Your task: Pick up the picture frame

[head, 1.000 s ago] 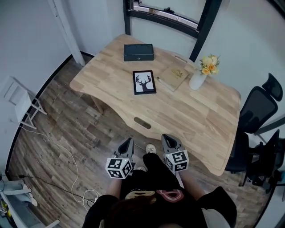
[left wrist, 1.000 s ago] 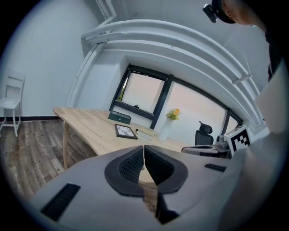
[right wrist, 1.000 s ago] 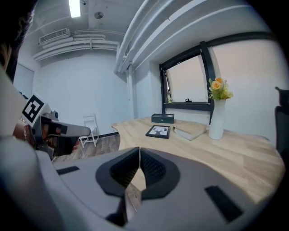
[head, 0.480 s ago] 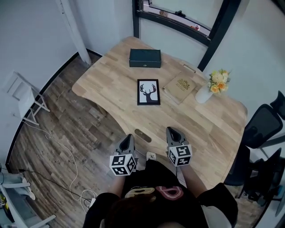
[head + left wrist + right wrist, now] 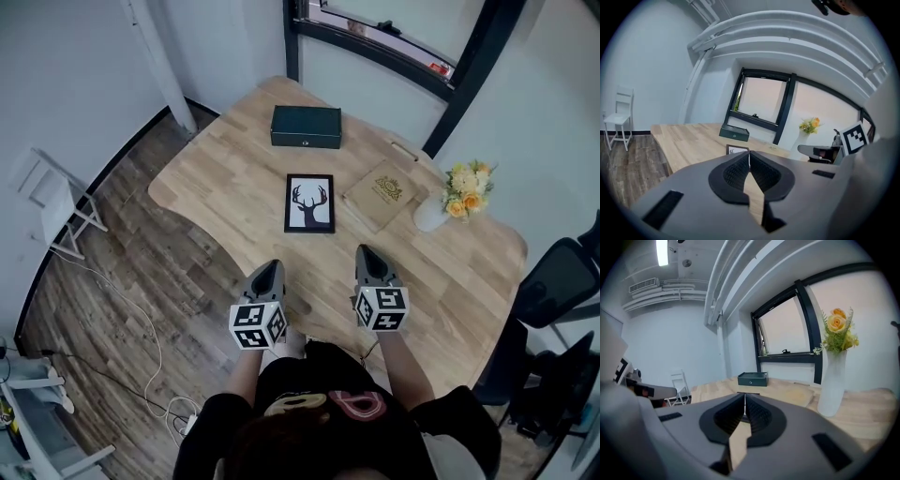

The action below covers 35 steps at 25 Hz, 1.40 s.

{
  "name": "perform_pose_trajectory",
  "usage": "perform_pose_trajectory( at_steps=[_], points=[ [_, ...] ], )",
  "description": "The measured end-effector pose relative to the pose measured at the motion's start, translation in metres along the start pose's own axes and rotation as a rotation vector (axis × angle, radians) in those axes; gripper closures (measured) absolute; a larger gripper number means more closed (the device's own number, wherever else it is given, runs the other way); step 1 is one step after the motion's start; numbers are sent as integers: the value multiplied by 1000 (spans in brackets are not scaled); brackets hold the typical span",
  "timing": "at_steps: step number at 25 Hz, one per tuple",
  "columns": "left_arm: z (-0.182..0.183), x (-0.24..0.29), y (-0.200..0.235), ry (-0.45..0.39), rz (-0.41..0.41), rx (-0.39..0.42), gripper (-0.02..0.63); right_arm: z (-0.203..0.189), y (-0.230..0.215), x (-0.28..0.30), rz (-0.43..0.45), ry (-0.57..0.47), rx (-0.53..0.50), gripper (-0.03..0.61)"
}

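Left gripper (image 5: 270,269) advanced; vase (image 5: 430,215) holds flowers (image 5: 467,178) (yellow).

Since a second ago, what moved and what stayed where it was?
The left gripper and right gripper came forward toward the picture frame, both shut and empty. Nothing was grabbed. The frame, dark box, book and flower vase stayed put on the wooden table.
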<state>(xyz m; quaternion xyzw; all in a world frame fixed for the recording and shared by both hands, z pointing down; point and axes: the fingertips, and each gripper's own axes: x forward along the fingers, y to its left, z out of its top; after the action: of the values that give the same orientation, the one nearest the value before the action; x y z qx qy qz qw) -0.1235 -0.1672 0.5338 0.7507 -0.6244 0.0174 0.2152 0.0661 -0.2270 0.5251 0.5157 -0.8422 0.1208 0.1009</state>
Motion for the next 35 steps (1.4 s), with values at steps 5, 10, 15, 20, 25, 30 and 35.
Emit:
perform_pose_trajectory(
  at_steps=[5,10,15,20,25,30,35],
  points=[
    [-1,25,8,51,26,-38,594,6,-4,27,-13,38,46,565],
    [5,44,14,98,27,-31,594,5,-8,46,-42,89,56,565],
    [19,65,23,108,26,-23,594,10,-11,66,-61,110,50,565],
    [29,88,26,126,-3,-20,594,10,-15,88,-75,140,66,563],
    [31,109,39,144,24,-29,594,9,-16,109,-83,169,53,563],
    [23,131,49,202,28,-78,594,4,-21,127,-86,205,35,554],
    [15,150,54,253,19,-87,594,-9,-26,143,-85,252,52,549]
  ],
)
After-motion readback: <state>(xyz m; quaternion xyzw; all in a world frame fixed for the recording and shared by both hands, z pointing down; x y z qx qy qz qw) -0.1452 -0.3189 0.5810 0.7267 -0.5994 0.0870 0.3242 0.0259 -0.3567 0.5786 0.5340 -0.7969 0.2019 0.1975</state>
